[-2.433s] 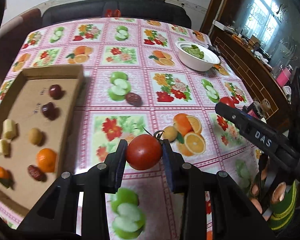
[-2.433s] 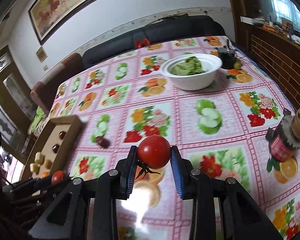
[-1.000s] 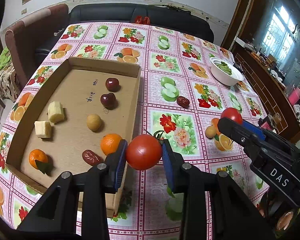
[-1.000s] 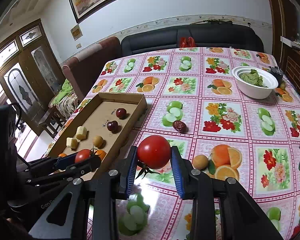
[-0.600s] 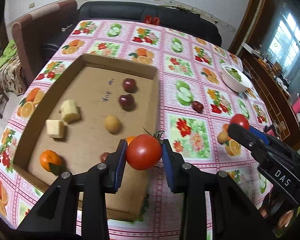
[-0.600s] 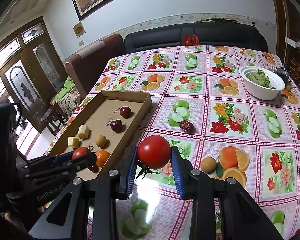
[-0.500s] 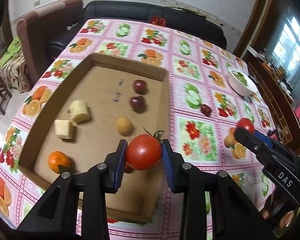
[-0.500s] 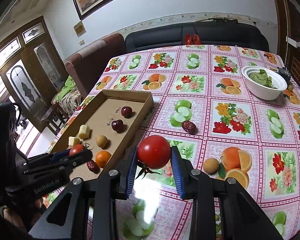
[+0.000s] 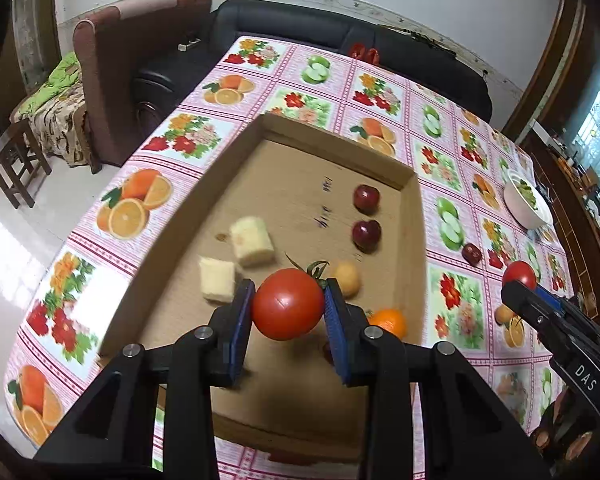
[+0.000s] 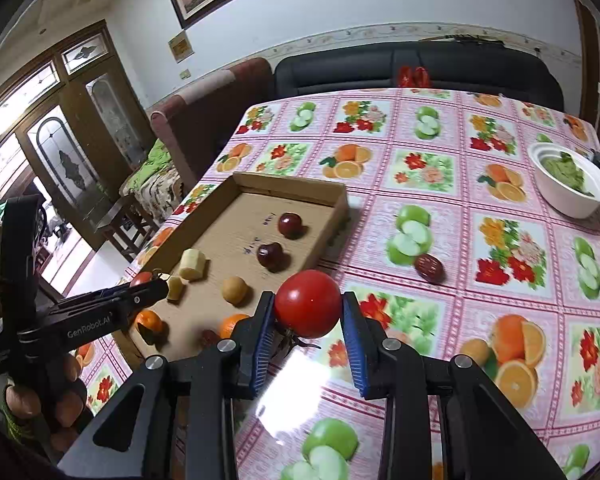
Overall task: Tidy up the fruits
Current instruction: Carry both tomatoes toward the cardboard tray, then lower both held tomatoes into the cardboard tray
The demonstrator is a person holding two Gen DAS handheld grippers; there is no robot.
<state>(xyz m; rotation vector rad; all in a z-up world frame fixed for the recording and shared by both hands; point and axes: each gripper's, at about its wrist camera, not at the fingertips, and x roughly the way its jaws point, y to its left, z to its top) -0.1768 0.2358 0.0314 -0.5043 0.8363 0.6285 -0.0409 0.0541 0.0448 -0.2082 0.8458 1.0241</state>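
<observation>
Best to lower the left gripper, clenched on its round red tomato above the shallow brown cardboard tray, into bare cardboard clear of the pale banana chunks, then ease open low, keeping the right gripper clamped on its own red tomato over the bench

2 red tomatoes are held off the surface. The left-hand tomato, stem and green calyx at its upper right, is pinched between blue pads at the centre of the left wrist view, above the cardboard tray. The right-hand tomato, stem pointing down, sits clamped at the centre of the right wrist view, over the tray's near right corner. The tray holds 2 dark red fruits, 2 pale chunks, a tan fruit and oranges.
</observation>
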